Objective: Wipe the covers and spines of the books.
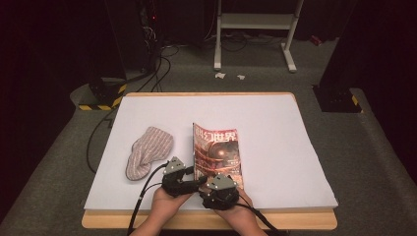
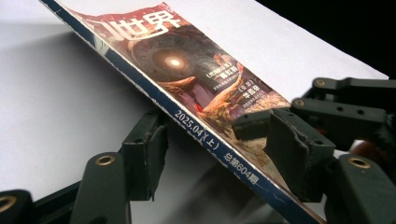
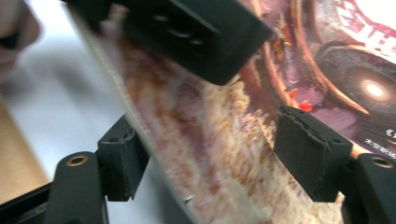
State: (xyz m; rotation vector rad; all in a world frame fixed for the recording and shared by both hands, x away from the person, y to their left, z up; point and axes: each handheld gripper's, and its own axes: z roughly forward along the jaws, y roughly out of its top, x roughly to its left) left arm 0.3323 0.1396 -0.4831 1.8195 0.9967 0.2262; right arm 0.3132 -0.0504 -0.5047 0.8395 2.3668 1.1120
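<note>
**Print on the magazine**

The magazine point(image 2: 196, 88) carries all the readable print. Along its dark blue spine, white characters read "2025.04(上)" and, further toward the near end of the spine, "总第604期". On the cover, beside the spine, the large pale title ends in the characters "世界"; in the high view the whole title point(image 1: 215, 134) runs across the top of the cover but is too small to read fully. Small white lines of text right of the cover's glowing disc are too fine to make out.
</note>
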